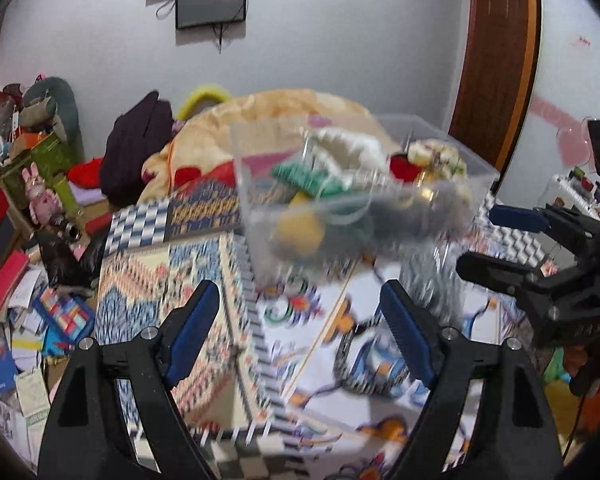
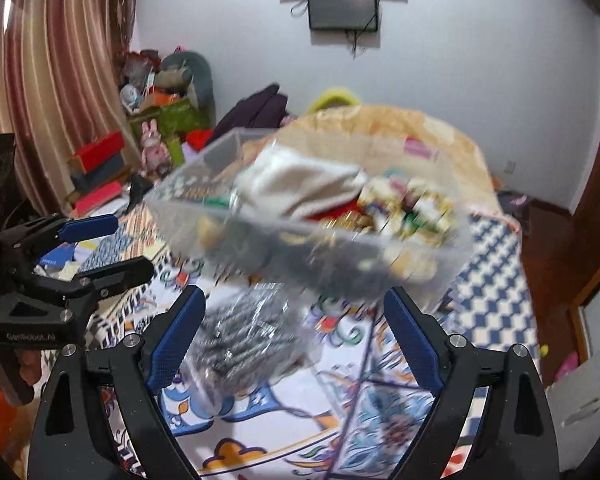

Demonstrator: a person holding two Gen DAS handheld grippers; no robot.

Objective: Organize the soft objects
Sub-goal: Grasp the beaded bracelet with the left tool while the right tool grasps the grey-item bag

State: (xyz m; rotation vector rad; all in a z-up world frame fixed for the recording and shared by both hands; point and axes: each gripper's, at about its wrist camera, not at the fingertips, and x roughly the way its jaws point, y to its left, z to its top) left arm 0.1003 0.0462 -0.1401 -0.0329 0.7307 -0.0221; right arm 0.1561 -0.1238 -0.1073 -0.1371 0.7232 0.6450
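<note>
Nearest, the left gripper [image 1: 300, 328] hangs with its blue pads spread wide and nothing between them, above a patterned cloth [image 1: 204, 292] covering the surface. The right gripper [image 2: 294, 336] is likewise splayed and holding nothing; between its fingers, on the cloth, lies a crinkled clear bag of grey material [image 2: 244, 340], close to the left pad, though blur hides whether they touch. Just beyond stands a clear plastic bin [image 1: 476, 176], smeared by motion, holding the soft objects: a white cloth [image 2: 300, 184], something green [image 1: 308, 178], a yellow ball-like shape [image 1: 300, 232], and a red-and-gold cluster [image 2: 412, 208]. Behind the bin a bulky peach blanket [image 1: 284, 104] blocks the view. Farther left sit stacked boxes [image 2: 100, 168], a pink plush rabbit [image 1: 40, 192] and a striped curtain [image 2: 60, 60]; on the far wall, a dark screen [image 2: 342, 6].
</note>
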